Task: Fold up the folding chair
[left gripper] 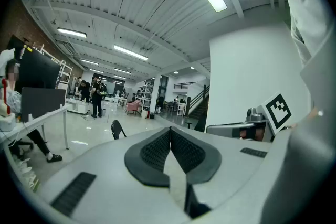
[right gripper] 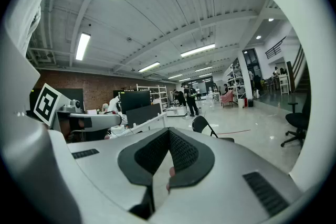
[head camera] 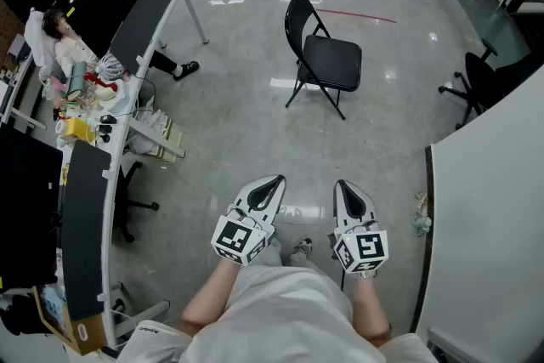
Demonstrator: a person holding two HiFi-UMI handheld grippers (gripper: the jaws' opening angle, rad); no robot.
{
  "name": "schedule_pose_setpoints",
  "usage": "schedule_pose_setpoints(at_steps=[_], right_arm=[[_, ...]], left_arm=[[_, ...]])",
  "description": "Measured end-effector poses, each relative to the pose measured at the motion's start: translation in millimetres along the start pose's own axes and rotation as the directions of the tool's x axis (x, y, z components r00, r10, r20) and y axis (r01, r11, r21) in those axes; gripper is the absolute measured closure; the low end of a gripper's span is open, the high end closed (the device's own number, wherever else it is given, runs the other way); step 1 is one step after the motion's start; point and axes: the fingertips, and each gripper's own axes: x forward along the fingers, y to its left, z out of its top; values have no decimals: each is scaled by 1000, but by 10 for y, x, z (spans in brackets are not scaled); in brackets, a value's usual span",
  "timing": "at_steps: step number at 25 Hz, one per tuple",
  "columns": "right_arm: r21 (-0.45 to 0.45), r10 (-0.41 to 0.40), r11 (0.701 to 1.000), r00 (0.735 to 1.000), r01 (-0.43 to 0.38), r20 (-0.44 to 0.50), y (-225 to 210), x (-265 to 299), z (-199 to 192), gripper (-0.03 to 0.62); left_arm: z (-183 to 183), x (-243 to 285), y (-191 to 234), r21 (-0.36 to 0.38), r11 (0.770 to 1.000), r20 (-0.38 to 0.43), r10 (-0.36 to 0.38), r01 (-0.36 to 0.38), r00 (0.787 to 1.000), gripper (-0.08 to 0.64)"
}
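Left gripper (head camera: pixel 272 185) and right gripper (head camera: pixel 345 188) sit lower centre of frame, side by side, apart. Both point ahead, tipped slightly down. Fingers (left gripper: pixel 153 151) pressed together on each, nothing between. Marker cubes (head camera: pixel 239 238) face up. Bare forearms (head camera: pixel 211 295) enter from bottom edge.

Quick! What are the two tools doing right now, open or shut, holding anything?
The left tool is shut, holding nothing.
The right tool is shut, holding nothing.
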Motion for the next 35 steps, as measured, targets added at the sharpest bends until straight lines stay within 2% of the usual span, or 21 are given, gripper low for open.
schedule_pose_setpoints(at_steps=[5, 9, 23, 30, 35], right_arm=[[-14, -23, 1000, 1000, 23, -1, -319, -391, -100, 586], [3, -26, 1000, 1000, 26, 0, -335, -609, -103, 586], [1, -53, 999, 998, 53, 30, -295, -650, 35, 586], [1, -25, 1000, 998, 25, 51, -376, -594, 72, 586], [16, -37, 999, 998, 36, 46, -524, -494, 81, 586]], left_arm=[[-171, 51, -530, -2, 1000, -4, -4, 4, 1000, 548], [-203, 10, -760, -4, 1000, -21, -24, 24, 999, 548], [-102, 76, -721, -35, 998, 4, -57, 57, 998, 548], [-68, 83, -663, -19, 1000, 18, -2, 3, 1000, 548], [-89, 156, -556, -31, 999, 21, 36, -35, 999, 548]])
